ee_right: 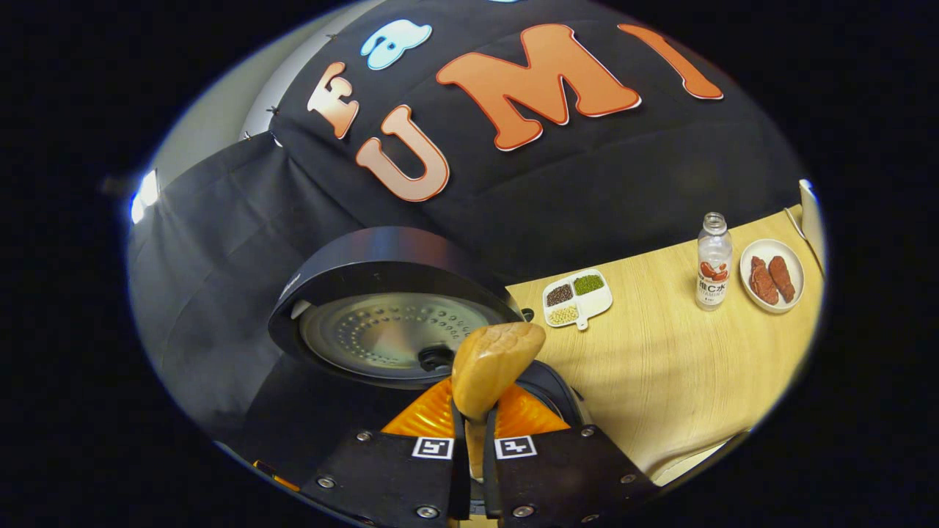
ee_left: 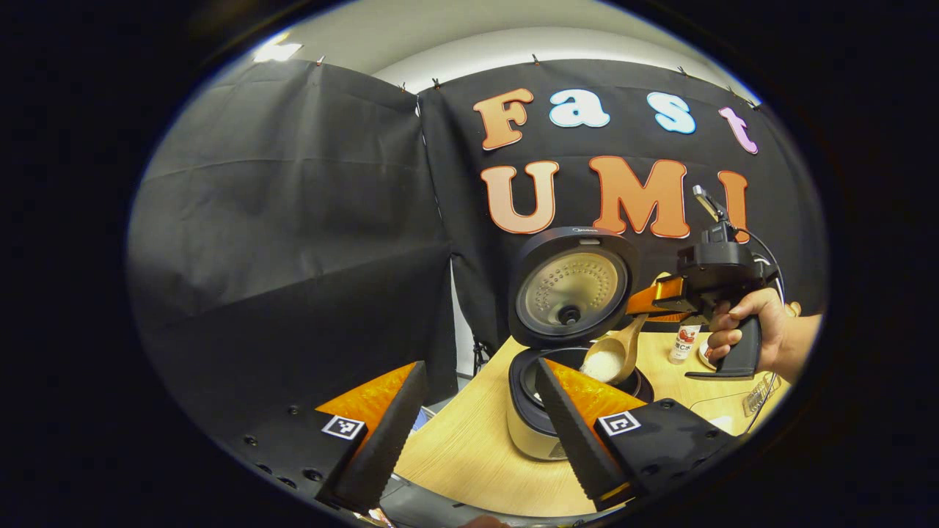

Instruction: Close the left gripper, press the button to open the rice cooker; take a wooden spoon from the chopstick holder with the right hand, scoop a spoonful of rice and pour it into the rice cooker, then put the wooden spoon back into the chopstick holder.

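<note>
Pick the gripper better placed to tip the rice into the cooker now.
Right. The right gripper is shut on the wooden spoon, whose rice-filled bowl hangs over the open rice cooker. The left gripper is open, holding nothing, set back from the pot.

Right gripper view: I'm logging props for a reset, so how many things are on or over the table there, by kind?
Rice cooker, lid open: 1
Wooden spoon, held in the right gripper: 1
Divided dish of grains: 1
Bottle: 1
Plate of food: 1
Total: 5
</note>
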